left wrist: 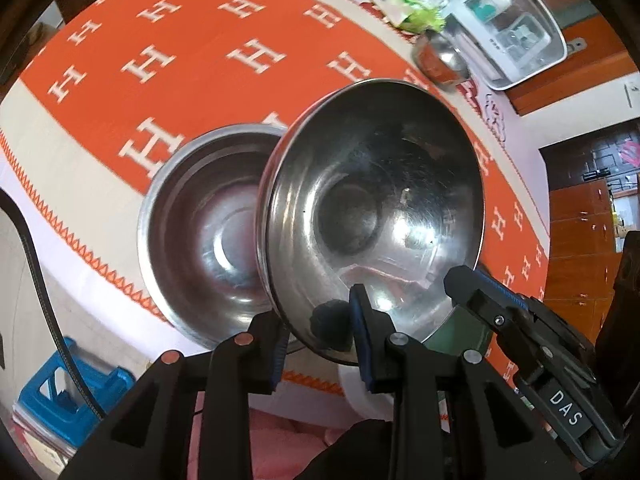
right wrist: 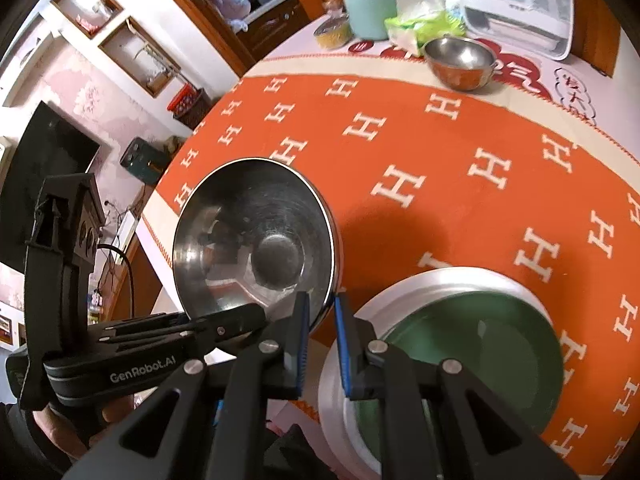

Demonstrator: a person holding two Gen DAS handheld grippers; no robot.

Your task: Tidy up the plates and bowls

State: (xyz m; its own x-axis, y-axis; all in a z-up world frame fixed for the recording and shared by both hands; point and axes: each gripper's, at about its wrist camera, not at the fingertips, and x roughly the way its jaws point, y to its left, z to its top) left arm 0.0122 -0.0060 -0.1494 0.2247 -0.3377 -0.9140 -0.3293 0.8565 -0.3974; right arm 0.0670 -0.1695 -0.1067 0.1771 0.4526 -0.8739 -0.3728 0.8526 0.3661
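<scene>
A tilted steel bowl (left wrist: 372,208) is held above the orange tablecloth by both grippers. My left gripper (left wrist: 320,332) is shut on its near rim. My right gripper (right wrist: 322,340) is shut on the rim of the same bowl (right wrist: 256,240); its fingers (left wrist: 480,292) show at the bowl's right edge in the left wrist view. A second steel bowl (left wrist: 200,240) rests on the table just left of the held one. A green plate with a white rim (right wrist: 472,340) lies on the table to the right of my right gripper.
A small steel bowl (right wrist: 460,60) stands at the far side, next to a white plastic box (right wrist: 520,8), a green packet (right wrist: 424,28) and a mint canister (right wrist: 368,12). A blue stool (left wrist: 68,392) stands on the floor left of the table.
</scene>
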